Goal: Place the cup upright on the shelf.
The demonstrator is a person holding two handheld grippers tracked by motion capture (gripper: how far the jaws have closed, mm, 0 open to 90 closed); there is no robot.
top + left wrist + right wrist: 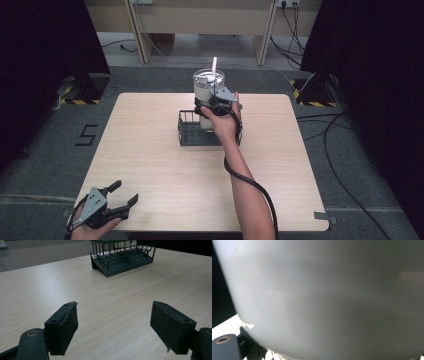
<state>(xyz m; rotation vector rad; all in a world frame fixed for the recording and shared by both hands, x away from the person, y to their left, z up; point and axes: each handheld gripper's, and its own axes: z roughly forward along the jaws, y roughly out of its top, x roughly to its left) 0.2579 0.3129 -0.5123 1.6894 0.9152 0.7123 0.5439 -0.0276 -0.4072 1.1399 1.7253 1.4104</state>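
**Tumbler at the basket, right tongs on it**

Take the basket [192, 131] as your landmark: it sits on the table [150, 150], a little beyond its centre. The tumbler [207, 92], pale and tall with a lid and a straw [214, 65] standing up from it, rises upright at the basket's far right part. Whether its base already rests on the basket floor or hangs just above it is hidden behind your hand.

Your right gripper [216, 102] is at the tumbler's near side, above the basket's right half. In the right gripper view the pale wall [324, 297] presses right up to the camera, so I judge the tongs clamped around the tumbler, though the jaws themselves are mostly hidden.

Your left gripper [120, 197] lies well nearer to you and left of the basket, at the table's near edge, jaws spread wide and holding nothing; the basket [122, 256] shows ahead of it.

The step looks like carrying the tumbler at the basket. Next, keep it upright, mind the wire rim, and move it straight and slowly.
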